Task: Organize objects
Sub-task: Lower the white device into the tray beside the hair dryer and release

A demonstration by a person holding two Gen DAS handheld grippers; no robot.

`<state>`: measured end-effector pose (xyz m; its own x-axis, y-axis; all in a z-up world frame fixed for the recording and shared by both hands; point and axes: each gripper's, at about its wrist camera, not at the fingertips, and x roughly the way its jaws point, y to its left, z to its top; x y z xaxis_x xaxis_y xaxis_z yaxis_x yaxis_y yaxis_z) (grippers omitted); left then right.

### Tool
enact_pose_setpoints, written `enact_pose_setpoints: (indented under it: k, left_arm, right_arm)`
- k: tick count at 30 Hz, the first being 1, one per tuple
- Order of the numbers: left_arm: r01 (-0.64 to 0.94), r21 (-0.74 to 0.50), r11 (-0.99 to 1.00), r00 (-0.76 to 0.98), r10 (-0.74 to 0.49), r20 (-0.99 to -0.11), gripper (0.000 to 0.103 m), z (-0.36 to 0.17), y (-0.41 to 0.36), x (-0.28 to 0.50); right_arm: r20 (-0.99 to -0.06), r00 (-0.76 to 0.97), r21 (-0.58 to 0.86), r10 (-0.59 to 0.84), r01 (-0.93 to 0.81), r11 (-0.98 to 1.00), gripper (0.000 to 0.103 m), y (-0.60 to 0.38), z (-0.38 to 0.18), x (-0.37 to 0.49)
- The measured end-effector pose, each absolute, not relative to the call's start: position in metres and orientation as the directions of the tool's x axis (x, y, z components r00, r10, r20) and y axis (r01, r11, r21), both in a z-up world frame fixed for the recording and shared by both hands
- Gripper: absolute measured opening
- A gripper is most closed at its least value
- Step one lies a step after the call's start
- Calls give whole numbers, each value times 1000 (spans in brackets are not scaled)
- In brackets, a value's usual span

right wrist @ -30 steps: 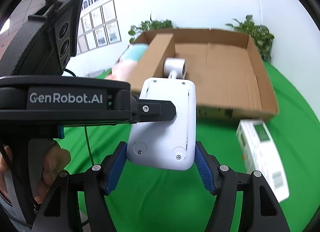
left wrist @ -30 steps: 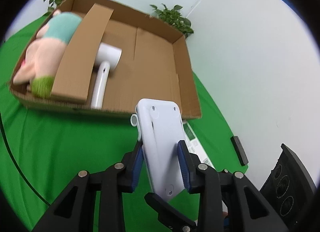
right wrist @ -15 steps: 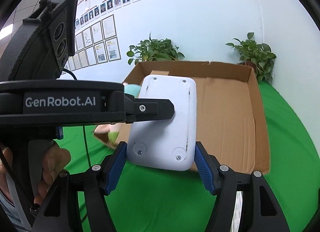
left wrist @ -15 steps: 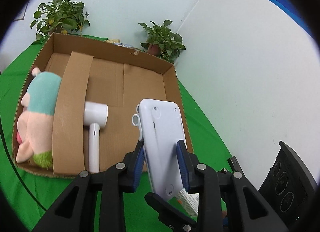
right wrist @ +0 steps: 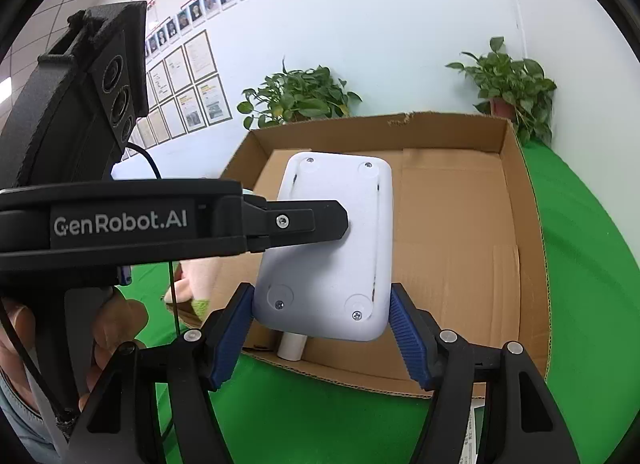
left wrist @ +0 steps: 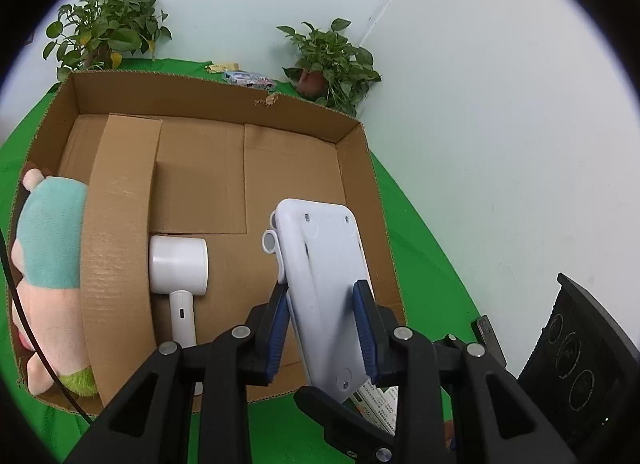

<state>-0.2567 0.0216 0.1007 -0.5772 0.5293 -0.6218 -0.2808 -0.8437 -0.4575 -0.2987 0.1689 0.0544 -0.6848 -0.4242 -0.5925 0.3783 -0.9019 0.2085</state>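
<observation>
White plastic device clamped by both grippers — left, right — above the cardboard box.

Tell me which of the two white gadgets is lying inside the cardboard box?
The white hair dryer, resting on the box floor beside the cardboard divider. The flat white device is gripped above the box.

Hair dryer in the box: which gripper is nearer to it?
Left, as far as the views show. The left gripper holds the white device just right of the hair dryer. The right gripper grips the device's far side, further right.
</observation>
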Motion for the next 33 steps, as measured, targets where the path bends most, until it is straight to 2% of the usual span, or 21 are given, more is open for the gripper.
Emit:
enact_pose_setpoints:
  k: [19, 33]
  left_arm:
    - [-174, -418, -892, -457, 449, -767, 30, 19, 25, -297]
    - [-180, -384, -906, -399, 424, -813, 30, -4, 29, -314]
  right_arm:
    - [-690, -531, 374, -493, 321, -870, 64, 165, -33, -330]
    - [-735, -491, 368, -468, 291, -883, 64, 164, -70, -362]
